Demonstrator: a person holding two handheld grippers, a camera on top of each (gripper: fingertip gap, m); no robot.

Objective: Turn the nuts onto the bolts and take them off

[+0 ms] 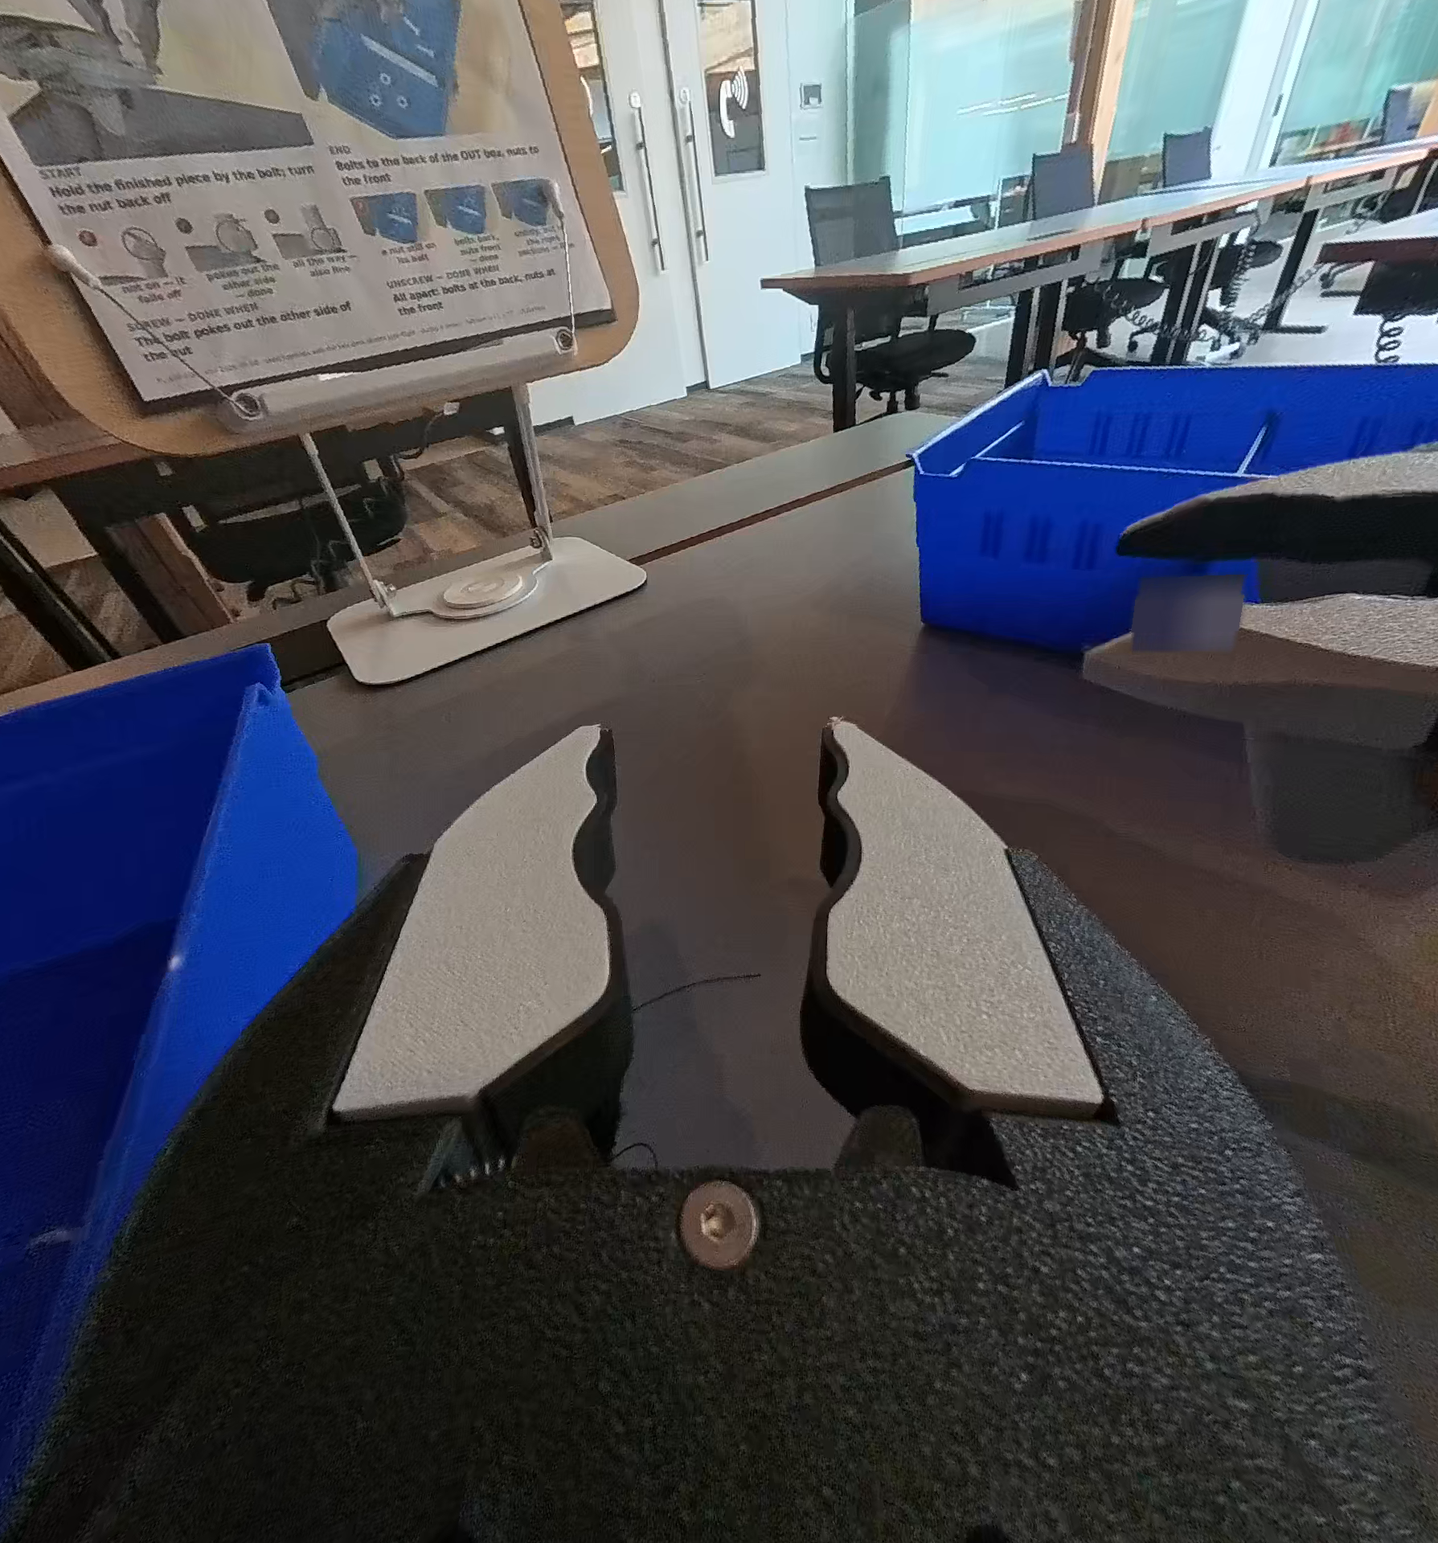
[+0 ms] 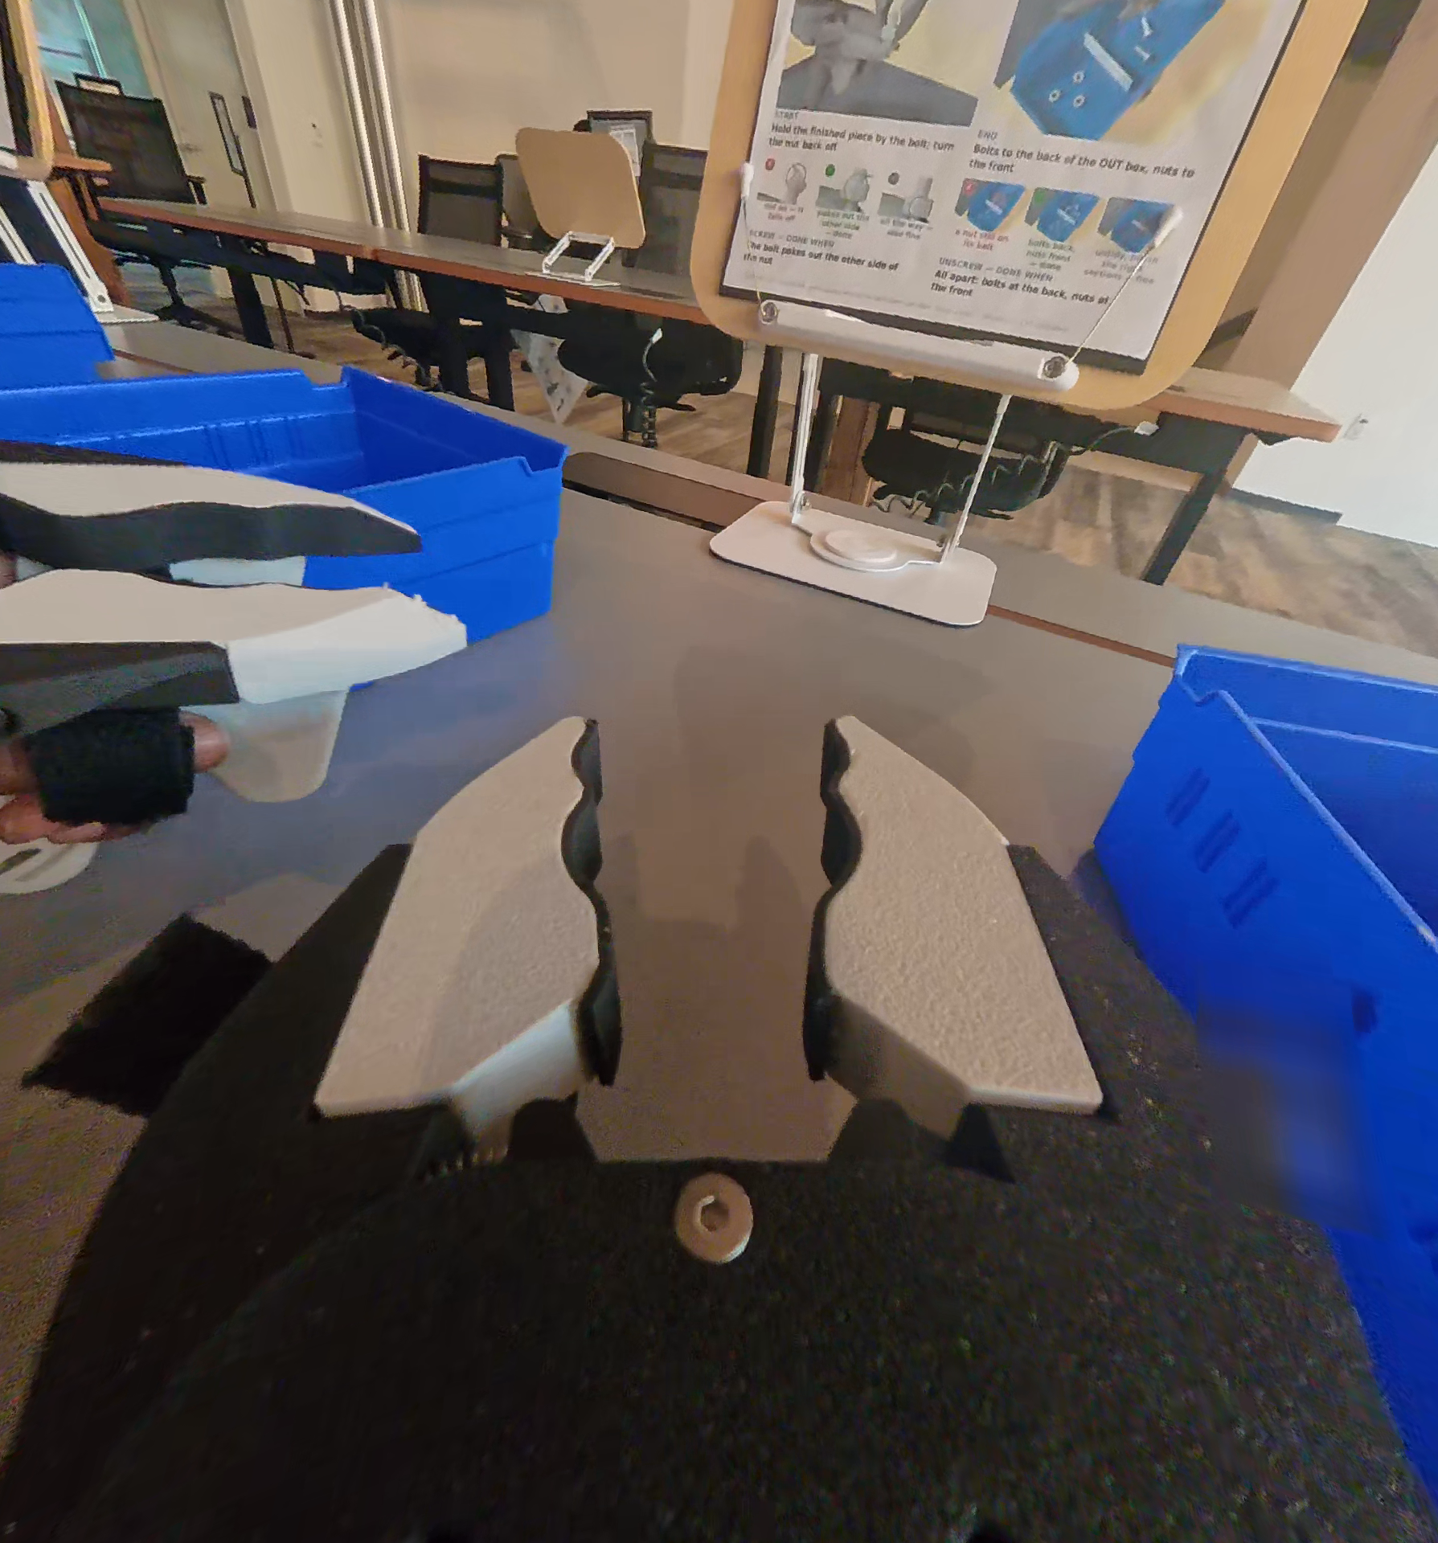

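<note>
No nut or bolt shows in either view. My left gripper point(image 1: 715, 735) is open and empty above the dark table point(image 1: 782, 634). My right gripper point(image 2: 708, 728) is open and empty above the same table point(image 2: 698, 634). The right gripper also shows at the right edge of the left wrist view point(image 1: 1116, 601). The left gripper shows at the left of the right wrist view point(image 2: 440, 584), held by a hand with a black finger strap point(image 2: 114, 768). The two grippers are apart, side by side.
A blue bin point(image 1: 72, 960) stands close at my left, also seen in the right wrist view point(image 2: 415, 493). A divided blue bin point(image 1: 1033, 534) stands at my right, also in the right wrist view point(image 2: 1241, 902). An instruction sheet on a stand point(image 1: 481, 609) point(image 2: 857, 559) is behind the table's middle.
</note>
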